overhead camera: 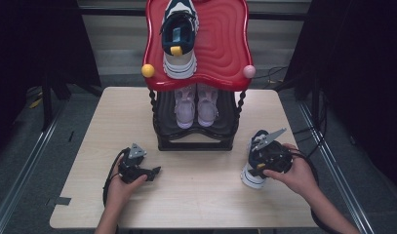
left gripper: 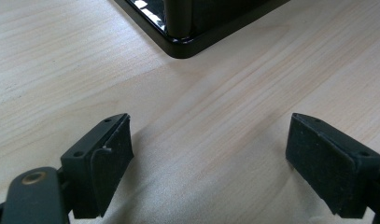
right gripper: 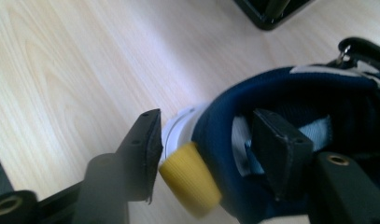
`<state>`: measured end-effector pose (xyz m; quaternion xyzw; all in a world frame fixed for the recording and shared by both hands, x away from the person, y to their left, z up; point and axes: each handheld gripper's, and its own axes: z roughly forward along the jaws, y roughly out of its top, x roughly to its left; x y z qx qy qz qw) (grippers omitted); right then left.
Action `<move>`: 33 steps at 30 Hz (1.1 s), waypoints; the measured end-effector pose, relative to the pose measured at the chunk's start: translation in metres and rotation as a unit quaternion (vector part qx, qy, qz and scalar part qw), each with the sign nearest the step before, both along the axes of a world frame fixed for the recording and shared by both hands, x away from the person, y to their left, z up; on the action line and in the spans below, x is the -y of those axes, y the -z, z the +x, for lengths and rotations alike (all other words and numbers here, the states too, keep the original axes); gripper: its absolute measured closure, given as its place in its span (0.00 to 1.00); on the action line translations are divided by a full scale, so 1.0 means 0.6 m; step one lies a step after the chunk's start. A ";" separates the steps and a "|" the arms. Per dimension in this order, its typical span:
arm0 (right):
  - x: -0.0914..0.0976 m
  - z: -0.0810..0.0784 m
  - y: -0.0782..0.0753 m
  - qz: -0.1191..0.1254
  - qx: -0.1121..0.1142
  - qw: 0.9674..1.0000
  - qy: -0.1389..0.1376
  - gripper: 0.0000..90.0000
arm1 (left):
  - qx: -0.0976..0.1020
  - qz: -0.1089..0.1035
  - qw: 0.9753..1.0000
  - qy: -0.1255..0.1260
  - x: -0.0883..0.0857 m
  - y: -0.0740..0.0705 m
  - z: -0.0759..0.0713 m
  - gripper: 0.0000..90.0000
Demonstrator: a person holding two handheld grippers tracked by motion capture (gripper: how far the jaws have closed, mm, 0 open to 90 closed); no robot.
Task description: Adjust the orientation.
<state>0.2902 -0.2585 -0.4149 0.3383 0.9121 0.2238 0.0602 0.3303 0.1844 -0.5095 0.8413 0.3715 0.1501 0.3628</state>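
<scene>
A navy and white sneaker [overhead camera: 251, 178] stands on the wooden table [overhead camera: 196, 195] at the front right, its yellow heel tab [right gripper: 190, 179] towards me. My right gripper [overhead camera: 257, 165] straddles its heel: one jaw is outside against the white heel and tab, the other inside the collar [right gripper: 290, 88] with a small gap to the wall. In the right gripper view the right gripper [right gripper: 206, 144] looks open around the heel. My left gripper [overhead camera: 154, 171] rests at the front left, and in its own view the left gripper [left gripper: 208, 158] is wide open over bare wood.
A two-tier shoe rack stands mid-table. Its red wavy top shelf [overhead camera: 220, 44] carries a matching navy sneaker [overhead camera: 180, 39], and the black lower shelf holds a pink pair [overhead camera: 196, 105]. The rack's black base corner [left gripper: 187, 44] lies just ahead of the left gripper.
</scene>
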 end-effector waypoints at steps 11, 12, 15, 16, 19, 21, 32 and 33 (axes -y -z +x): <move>-0.006 0.012 -0.008 -0.073 -0.043 0.996 -0.042 0.45 | 0.000 0.000 1.000 0.001 0.000 0.000 0.000 0.16; -0.008 0.013 -0.008 -0.078 -0.047 0.995 -0.043 0.45 | 0.000 0.000 1.000 0.000 0.000 0.000 0.000 0.16; -0.011 0.016 -0.006 -0.093 -0.064 0.992 -0.047 0.46 | 0.000 0.000 1.000 0.000 0.000 0.000 0.000 0.16; -0.011 0.019 -0.004 -0.094 -0.064 0.992 -0.052 0.46 | 0.000 0.000 1.000 0.000 0.000 0.000 0.000 0.16; -0.013 0.024 0.000 -0.102 -0.072 0.991 -0.055 0.48 | 0.000 0.000 1.000 0.000 0.000 0.000 0.000 0.16; -0.017 0.027 0.001 -0.110 -0.080 0.989 -0.061 0.50 | 0.000 -0.001 1.000 0.000 0.000 0.000 0.000 0.16; -0.034 0.050 0.012 -0.148 -0.118 0.978 -0.091 0.58 | 0.000 0.000 1.000 0.000 0.000 0.000 0.000 0.16; -0.036 0.052 0.015 -0.145 -0.122 0.977 -0.093 0.59 | 0.000 0.000 1.000 0.000 0.000 0.000 0.000 0.16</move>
